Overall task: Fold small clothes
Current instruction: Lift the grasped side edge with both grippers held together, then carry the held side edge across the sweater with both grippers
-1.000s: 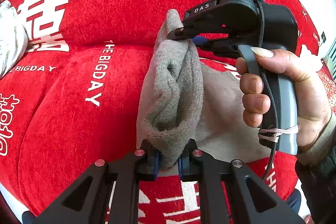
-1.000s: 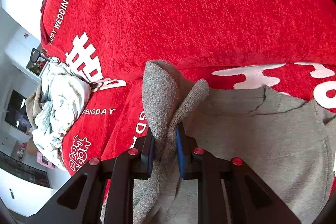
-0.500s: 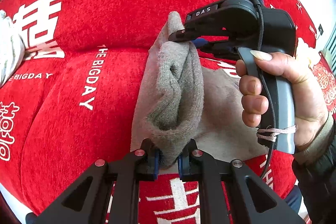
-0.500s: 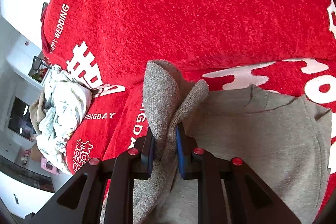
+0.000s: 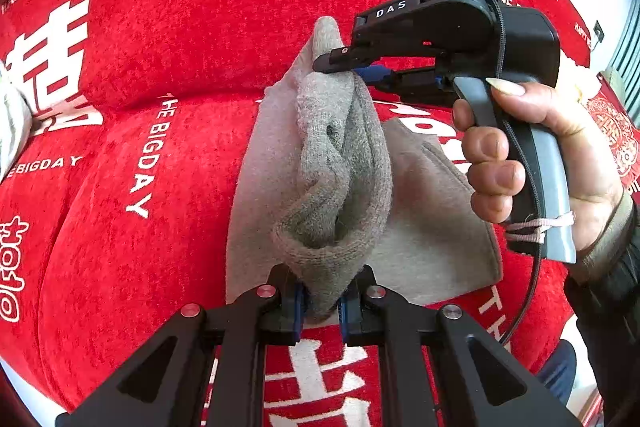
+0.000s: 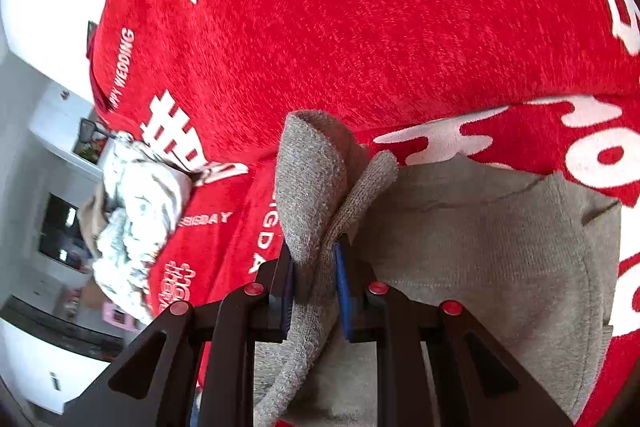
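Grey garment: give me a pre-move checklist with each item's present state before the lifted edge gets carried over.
1. Left gripper shut on grey garment: ok.
2. Right gripper shut on the same edge: ok.
3. Edge lifted off the red cover: ok.
4. Rest of garment lying flat: ok.
5. Patterned cloth pile apart from the garment: ok.
6. Layers pinched in each grip: cannot tell.

The left gripper (image 5: 320, 301) is matte black with blue finger pads and round silver-red screws. The right gripper (image 5: 340, 65) is black, marked "DAS", with a grey handle, green light, braided cable and pale string. The right hand (image 5: 552, 151) has a long pale nail and dark sleeve.
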